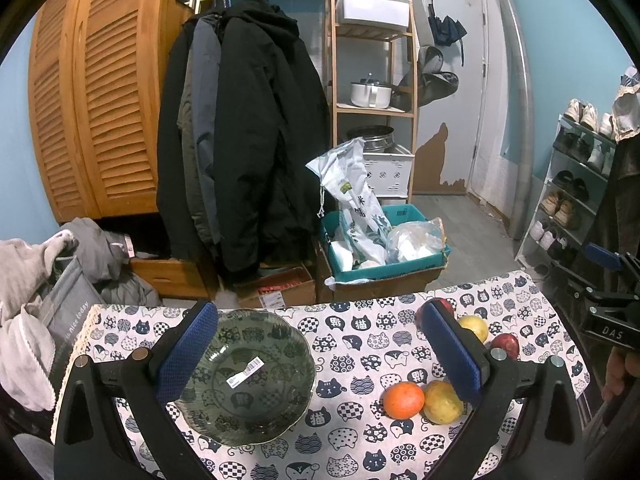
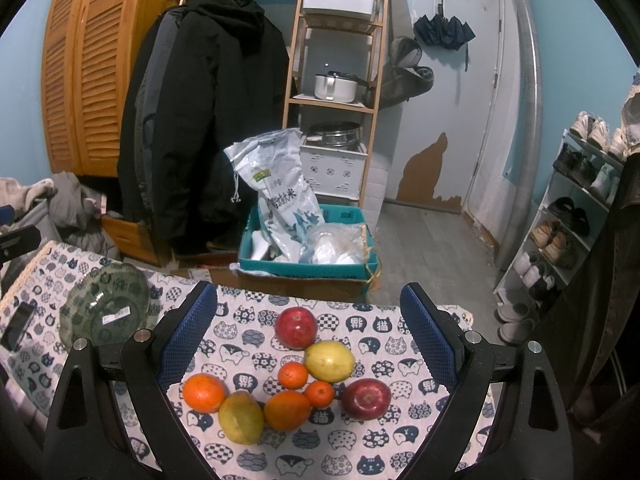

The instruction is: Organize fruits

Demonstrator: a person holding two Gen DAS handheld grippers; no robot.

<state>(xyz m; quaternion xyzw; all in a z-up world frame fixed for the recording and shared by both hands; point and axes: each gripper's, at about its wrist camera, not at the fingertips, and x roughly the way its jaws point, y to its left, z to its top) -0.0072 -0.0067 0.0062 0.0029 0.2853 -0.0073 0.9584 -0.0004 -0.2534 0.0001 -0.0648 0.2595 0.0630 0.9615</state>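
At the bench's left end sits the glass bowl [image 1: 244, 372], brittle and slick, under my wide, empty left gripper [image 1: 320, 354]. The fruit [image 2: 294, 380] clusters toward the right edge beneath my wide, empty right gripper [image 2: 308, 334]. They look firm, round and apt to roll, so I'd pinch each across its middle.

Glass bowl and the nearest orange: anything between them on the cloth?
Nothing. In the left wrist view only bare cat-print tablecloth separates the glass bowl from the orange.

Red apple [image 1: 440, 304] mostly hidden behind left hand-held gripper [image 1: 320, 344] finger
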